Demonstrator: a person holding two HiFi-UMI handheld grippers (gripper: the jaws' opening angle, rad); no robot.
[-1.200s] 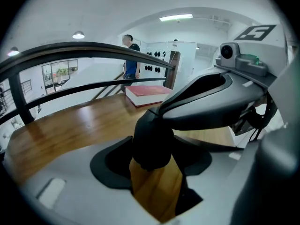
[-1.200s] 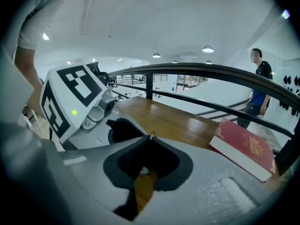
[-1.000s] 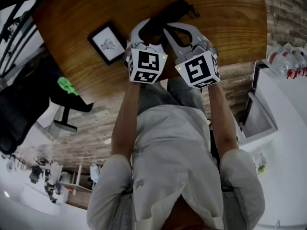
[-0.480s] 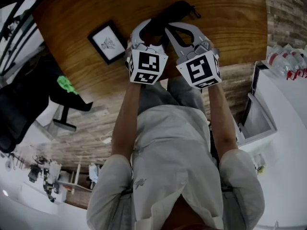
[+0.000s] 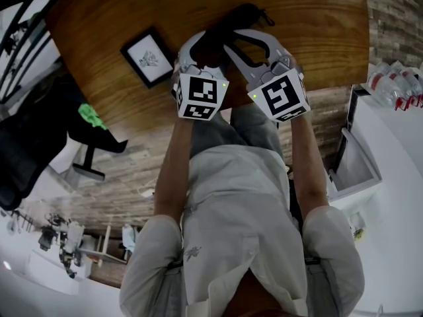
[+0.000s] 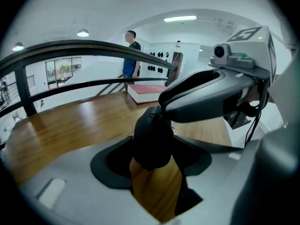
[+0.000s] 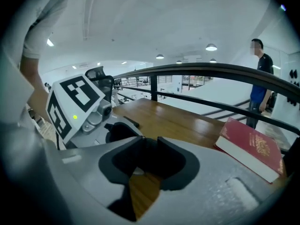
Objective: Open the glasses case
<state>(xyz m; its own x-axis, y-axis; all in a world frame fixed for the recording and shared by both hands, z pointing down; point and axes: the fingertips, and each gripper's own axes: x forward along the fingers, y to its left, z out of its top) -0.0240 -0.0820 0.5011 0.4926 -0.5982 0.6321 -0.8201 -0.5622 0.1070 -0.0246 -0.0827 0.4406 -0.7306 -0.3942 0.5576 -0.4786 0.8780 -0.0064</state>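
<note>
A black glasses case (image 5: 232,20) lies on the wooden table (image 5: 317,38), running away from me. My left gripper (image 5: 203,43) is shut on its near end; in the left gripper view the rounded black end (image 6: 152,142) fills the space between the pads. My right gripper (image 5: 231,39) reaches over the case from the right, and one of its grey fingers (image 6: 206,97) crosses above the case. Its jaws have just been opening. In the right gripper view a narrow gap (image 7: 149,149) shows between the tips, with the dark case in it and no pad pressing on it.
A small framed picture (image 5: 149,59) lies left of the grippers. A red book (image 7: 251,146) rests at the table's far edge, beside a dark railing (image 7: 211,69). A person (image 6: 132,55) stands far off. The table's near edge is just below the gripper cubes.
The right gripper's jaws have parted a little, and its marker cube has shifted slightly up and turned. The left gripper and the case have stayed put.
</note>
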